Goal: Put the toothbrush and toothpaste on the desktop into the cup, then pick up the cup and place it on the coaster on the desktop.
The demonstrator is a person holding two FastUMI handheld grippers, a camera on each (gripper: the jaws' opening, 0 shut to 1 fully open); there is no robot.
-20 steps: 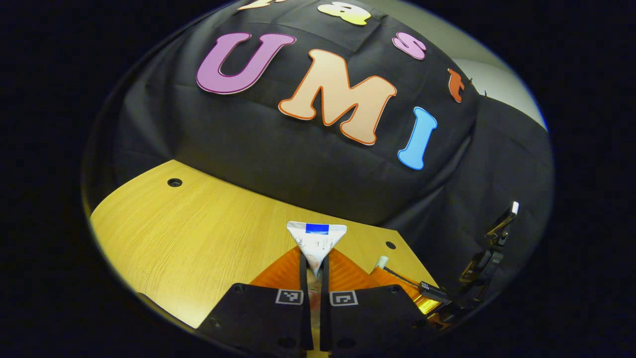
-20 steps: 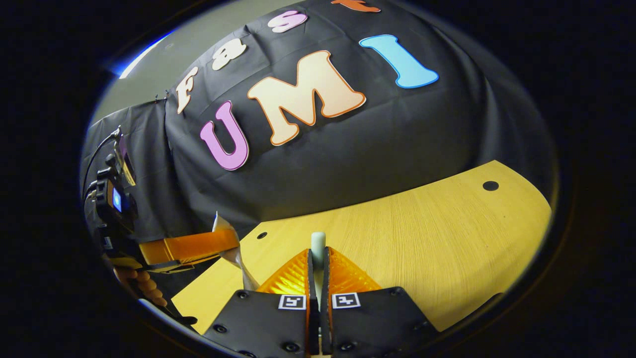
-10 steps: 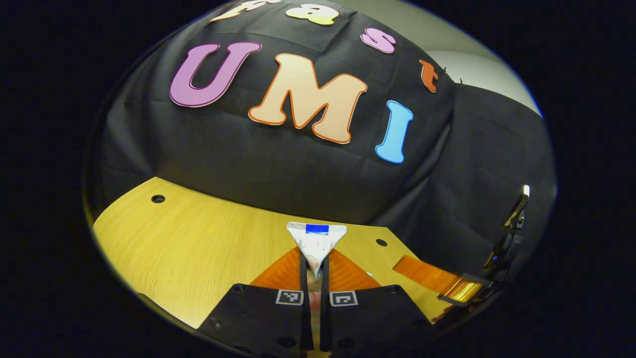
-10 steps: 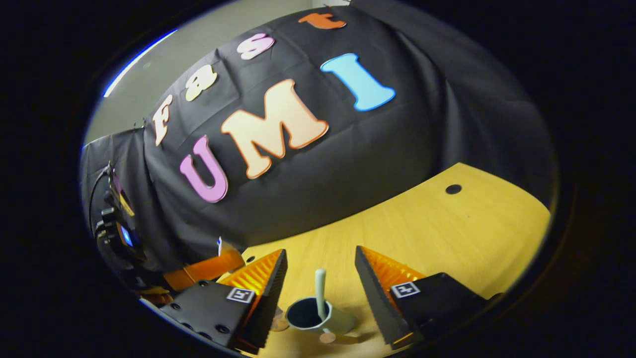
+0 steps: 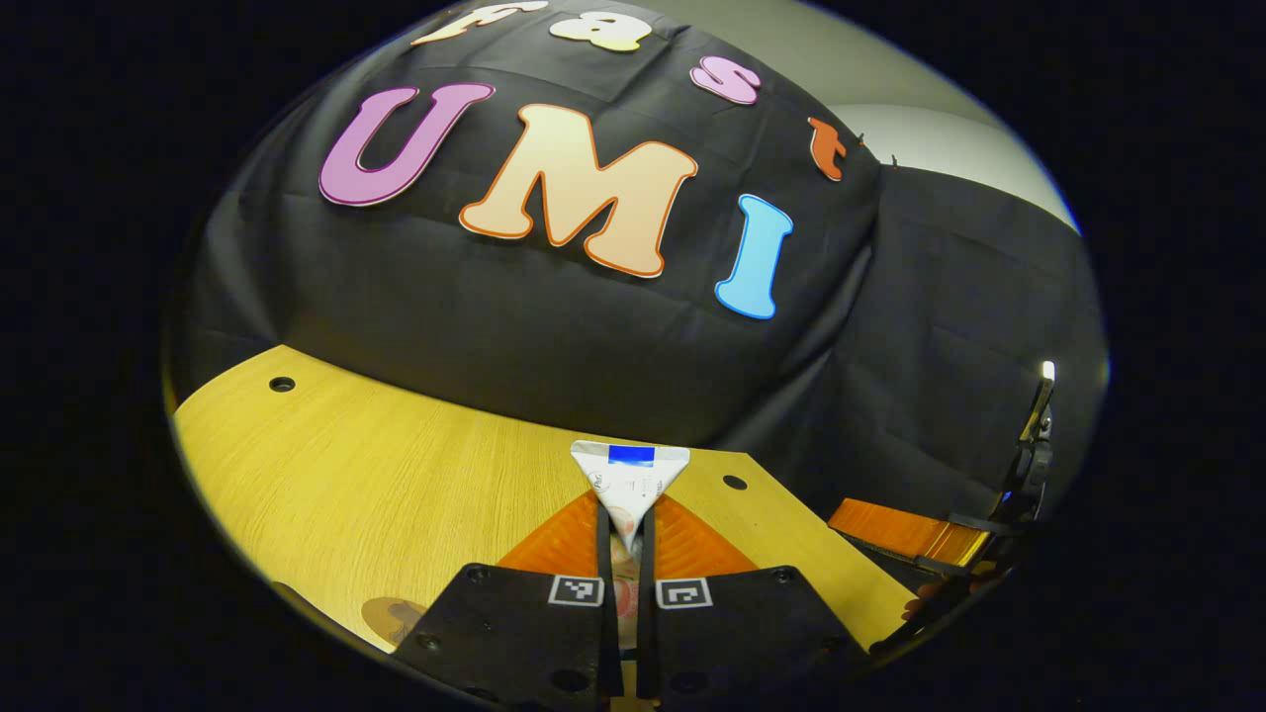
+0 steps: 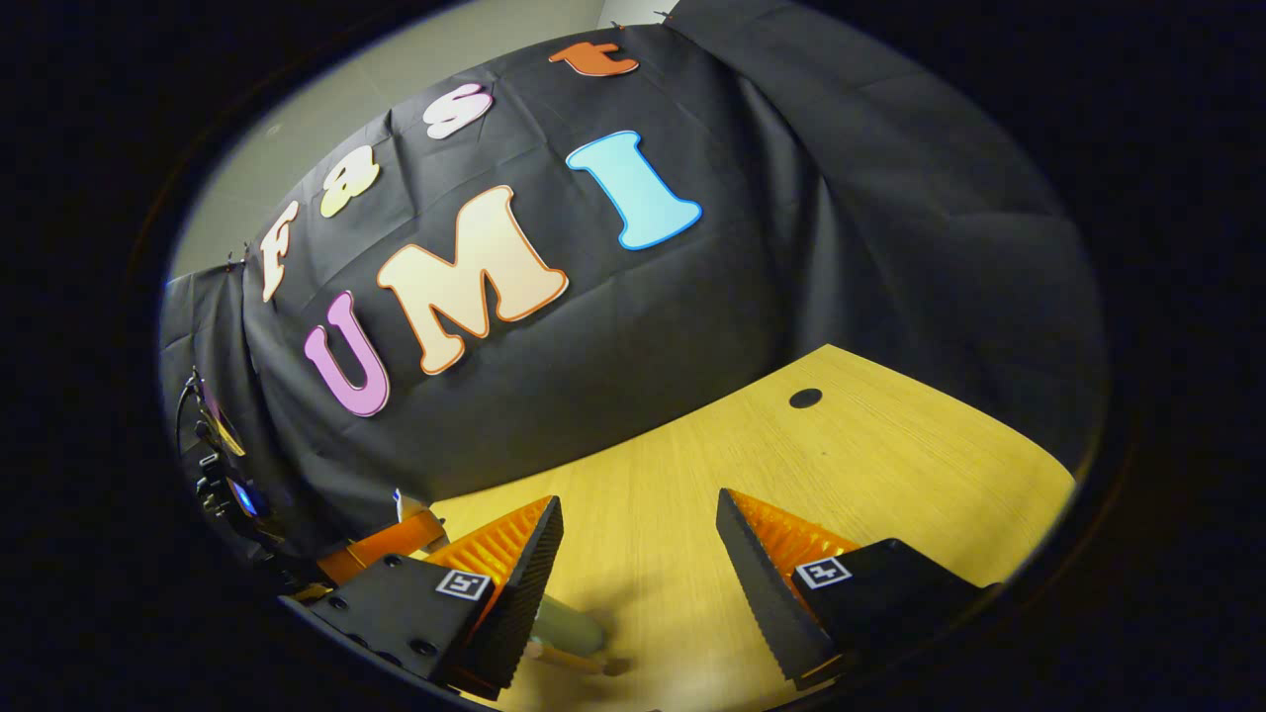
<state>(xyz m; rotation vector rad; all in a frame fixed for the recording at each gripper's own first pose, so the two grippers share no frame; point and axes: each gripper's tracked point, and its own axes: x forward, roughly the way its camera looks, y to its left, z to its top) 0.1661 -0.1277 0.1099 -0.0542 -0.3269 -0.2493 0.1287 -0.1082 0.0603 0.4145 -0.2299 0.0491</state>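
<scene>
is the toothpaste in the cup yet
No. The left tongs are shut on the toothpaste, its crimped end sticking out above the desktop.

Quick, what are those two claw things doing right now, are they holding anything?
Left gripper: shut on the toothpaste tube, its flat end sticking out.
Right gripper: open, holding nothing, above the desktop.

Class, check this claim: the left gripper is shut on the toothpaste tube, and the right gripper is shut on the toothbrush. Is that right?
Not quite. The left gripper is indeed shut on the toothpaste tube, but the right gripper is open, its fingers spread apart above the desktop with nothing between them, as the right gripper view shows.
</scene>
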